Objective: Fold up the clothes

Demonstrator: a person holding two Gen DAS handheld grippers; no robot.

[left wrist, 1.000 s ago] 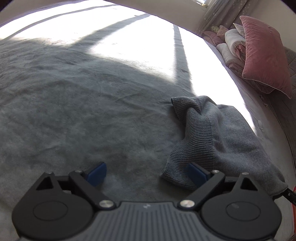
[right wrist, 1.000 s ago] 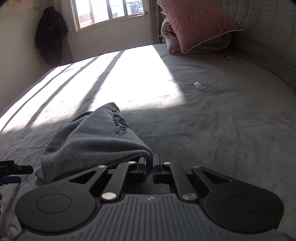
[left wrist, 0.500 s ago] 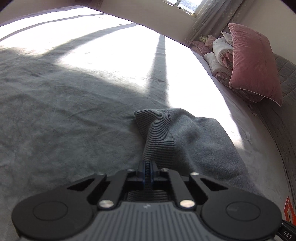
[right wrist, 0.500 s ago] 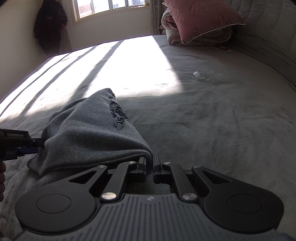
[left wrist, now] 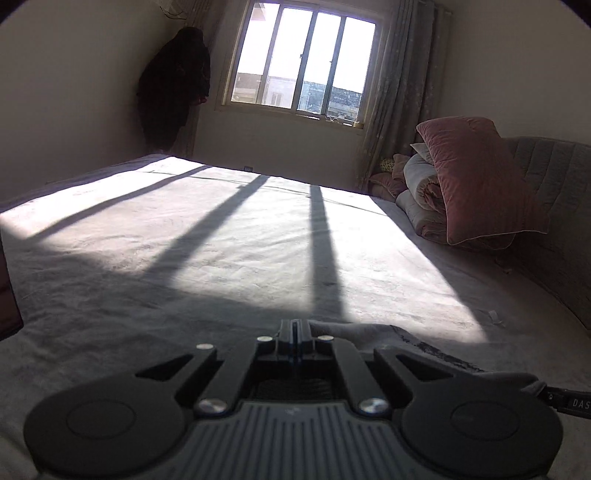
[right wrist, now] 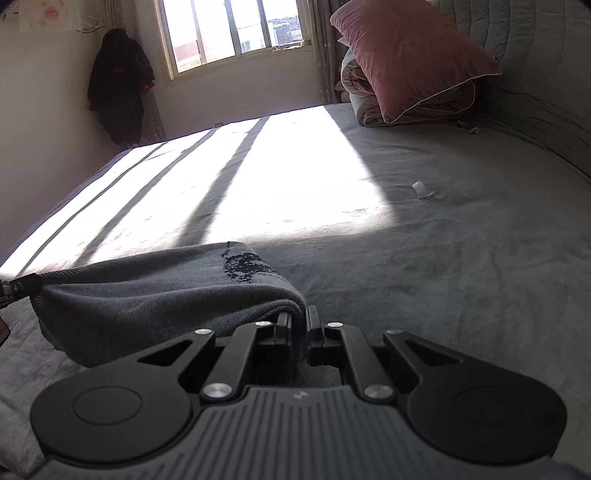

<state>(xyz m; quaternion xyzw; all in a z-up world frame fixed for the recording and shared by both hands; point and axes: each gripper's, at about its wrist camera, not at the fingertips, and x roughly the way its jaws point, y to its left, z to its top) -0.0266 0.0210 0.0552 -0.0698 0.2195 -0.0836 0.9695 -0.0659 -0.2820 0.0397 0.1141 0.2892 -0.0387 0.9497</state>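
Two grippers are clamped on one grey knitted garment [right wrist: 155, 295], which is stretched between them above the grey bed cover [right wrist: 461, 258]. The right gripper [right wrist: 300, 325] is closed on a rolled edge of the fabric at the garment's right end; a fold is seen pinched between its fingers. The left gripper [left wrist: 294, 332] is closed as well, and in the right wrist view its tip [right wrist: 20, 286] is seen gripping the opposite, ribbed corner at the far left. The garment's long axis is thus laid from left to right across the near part of the bed, roughly crosswise to the window [right wrist: 229, 29]. A dark patterned patch [right wrist: 247, 266] is turned upward near the right end. The lower part of the cloth is left sagging towards the cover.
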